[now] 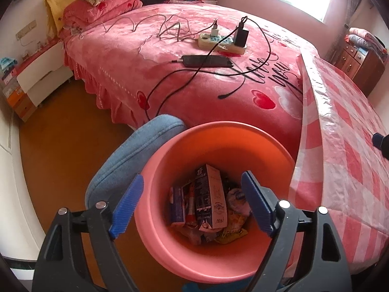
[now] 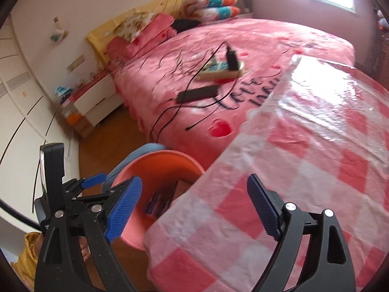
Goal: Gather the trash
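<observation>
1. Left tool [image 1: 192, 203] hung directly over pink bin [image 1: 218, 136], jaws wide, nothing between the pads; placement fit a straight drop into the bin.
2. Trash [image 1: 209, 206] sat at bin bottom: cartons, wrappers.
3. Right tool [image 2: 194, 210] hovered over checkered table [image 2: 304, 170] edge, jaws wide, empty.
4. Bin tucked against table and bed [image 1: 194, 77], beside blue cushion [image 1: 136, 155]; probably for short reach.
</observation>
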